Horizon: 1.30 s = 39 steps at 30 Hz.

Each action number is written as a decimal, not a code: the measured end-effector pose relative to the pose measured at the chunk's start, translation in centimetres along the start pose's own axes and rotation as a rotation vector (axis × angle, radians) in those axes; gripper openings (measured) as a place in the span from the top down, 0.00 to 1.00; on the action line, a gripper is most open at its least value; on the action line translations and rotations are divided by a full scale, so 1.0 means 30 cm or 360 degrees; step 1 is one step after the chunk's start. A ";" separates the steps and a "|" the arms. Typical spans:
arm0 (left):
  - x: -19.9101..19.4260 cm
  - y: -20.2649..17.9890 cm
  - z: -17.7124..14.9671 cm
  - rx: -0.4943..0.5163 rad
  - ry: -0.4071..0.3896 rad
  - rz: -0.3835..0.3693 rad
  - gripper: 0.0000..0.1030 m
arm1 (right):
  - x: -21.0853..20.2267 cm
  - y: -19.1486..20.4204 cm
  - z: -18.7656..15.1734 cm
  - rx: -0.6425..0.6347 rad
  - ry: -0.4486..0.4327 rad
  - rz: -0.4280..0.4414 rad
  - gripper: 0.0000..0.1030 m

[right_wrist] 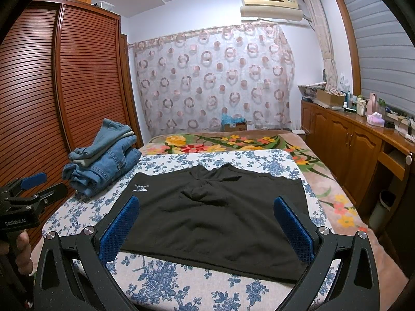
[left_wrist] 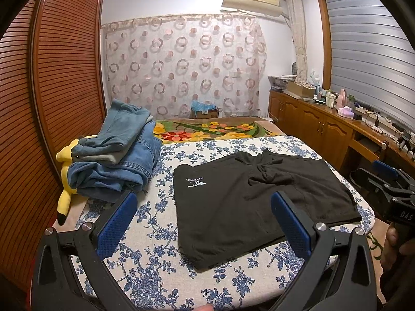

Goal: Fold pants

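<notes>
Black shorts (left_wrist: 249, 202) with a small white logo lie spread flat on a blue-flowered white board (left_wrist: 155, 259); they also show in the right wrist view (right_wrist: 207, 217). My left gripper (left_wrist: 205, 223) is open and empty, held above the shorts' near left edge. My right gripper (right_wrist: 207, 228) is open and empty, held above the shorts' near edge. The right gripper shows at the right edge of the left wrist view (left_wrist: 386, 181), and the left gripper at the left edge of the right wrist view (right_wrist: 39, 184).
A stack of folded blue jeans (left_wrist: 116, 155) sits on the board's far left, over a yellow plush toy (left_wrist: 64, 181). A wooden wardrobe (left_wrist: 52, 90) stands at left. A wooden cabinet (left_wrist: 324, 121) with bottles runs along the right. A flowered blanket (right_wrist: 233, 140) covers the bed behind.
</notes>
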State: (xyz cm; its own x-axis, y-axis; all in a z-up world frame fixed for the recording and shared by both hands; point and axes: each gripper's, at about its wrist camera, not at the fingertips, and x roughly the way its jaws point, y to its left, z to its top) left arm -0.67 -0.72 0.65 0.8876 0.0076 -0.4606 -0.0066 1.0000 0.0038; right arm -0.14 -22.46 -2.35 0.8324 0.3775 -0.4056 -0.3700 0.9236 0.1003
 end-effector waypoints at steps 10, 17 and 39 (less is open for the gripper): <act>-0.008 -0.004 0.003 -0.0002 -0.0003 -0.0007 0.00 | -0.001 -0.001 -0.001 0.0003 0.0000 0.0002 0.00; -0.009 -0.004 0.004 -0.0003 -0.0002 -0.0008 0.00 | -0.001 -0.002 -0.001 0.0004 0.0001 -0.0002 0.00; -0.012 -0.009 0.003 -0.0003 -0.0003 -0.0010 0.00 | 0.000 -0.001 -0.002 0.0003 -0.0003 0.0000 0.00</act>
State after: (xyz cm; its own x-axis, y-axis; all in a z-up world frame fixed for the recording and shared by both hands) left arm -0.94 -0.99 0.90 0.8885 0.0014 -0.4589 -0.0021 1.0000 -0.0009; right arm -0.16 -22.48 -2.41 0.8331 0.3776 -0.4041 -0.3693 0.9237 0.1019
